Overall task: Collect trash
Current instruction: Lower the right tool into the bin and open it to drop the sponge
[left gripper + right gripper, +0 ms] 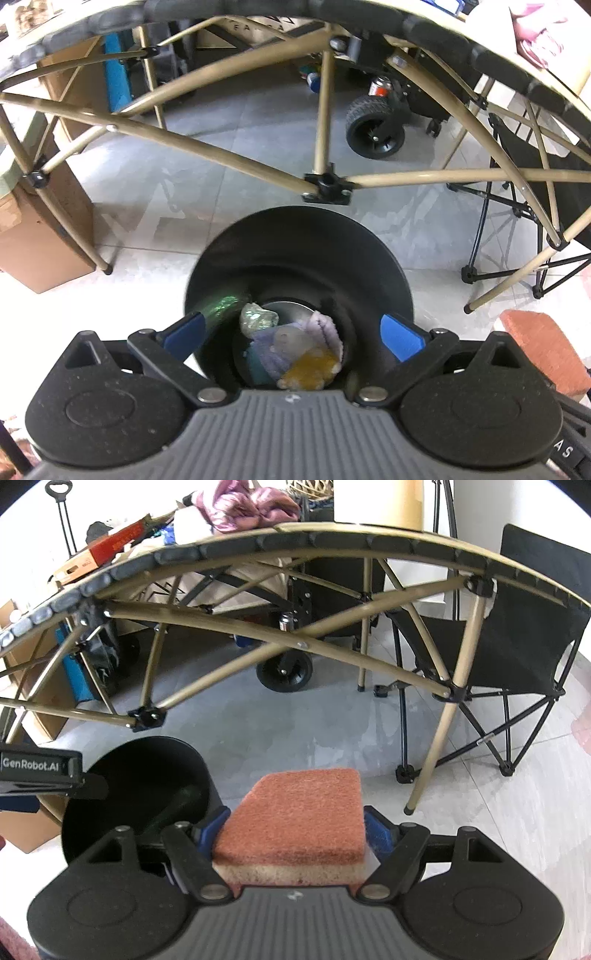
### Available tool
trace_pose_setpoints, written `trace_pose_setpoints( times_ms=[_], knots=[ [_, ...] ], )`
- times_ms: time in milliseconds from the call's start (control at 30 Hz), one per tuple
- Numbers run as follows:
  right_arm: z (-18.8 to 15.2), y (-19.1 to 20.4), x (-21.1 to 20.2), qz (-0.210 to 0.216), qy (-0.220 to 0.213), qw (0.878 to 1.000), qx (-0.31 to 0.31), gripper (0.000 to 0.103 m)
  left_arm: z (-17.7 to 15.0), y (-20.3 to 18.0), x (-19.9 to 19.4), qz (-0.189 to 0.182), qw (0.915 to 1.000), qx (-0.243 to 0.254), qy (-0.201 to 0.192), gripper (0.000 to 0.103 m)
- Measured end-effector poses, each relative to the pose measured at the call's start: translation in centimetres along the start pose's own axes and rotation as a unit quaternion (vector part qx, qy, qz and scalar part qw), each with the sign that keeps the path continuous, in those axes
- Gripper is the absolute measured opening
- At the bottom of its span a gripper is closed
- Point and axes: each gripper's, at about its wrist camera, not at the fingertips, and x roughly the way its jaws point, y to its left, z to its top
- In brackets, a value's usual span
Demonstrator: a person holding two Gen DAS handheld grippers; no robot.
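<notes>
Now the right gripper is clamping the rust-red scouring sponge just right of the round black bin; carrying it left over the rim before releasing is looking wisest. The left gripper is hanging open above the bin.

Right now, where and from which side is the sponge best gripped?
As the right tool has it: pads on the two long side faces of the sponge, coming from its short end. It is a flat block, and those faces are parallel.

Folding table, black camp chair, cart wheel
</notes>
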Motion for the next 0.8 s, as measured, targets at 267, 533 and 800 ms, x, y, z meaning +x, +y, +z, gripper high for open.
trace_pose_setpoints(
  times_ms=[267,533,800],
  knots=[
    [0.4,2.9,-1.0,0.015,-0.012,1.0,-0.018,0.076,-0.4,3.1,-1.5,0.006,0.9999,-0.009,-0.011,0.103],
    [0.9,6.9,-0.7,0.038,-0.016,0.998,-0.042,0.076,-0.7,6.7,-2.5,0.018,0.9993,-0.027,-0.019,0.103],
    [1.4,10.7,1.0,0.06,-0.001,0.997,-0.057,0.076,-1.1,10.4,-2.6,0.039,0.998,-0.046,-0.018,0.103]
  ],
)
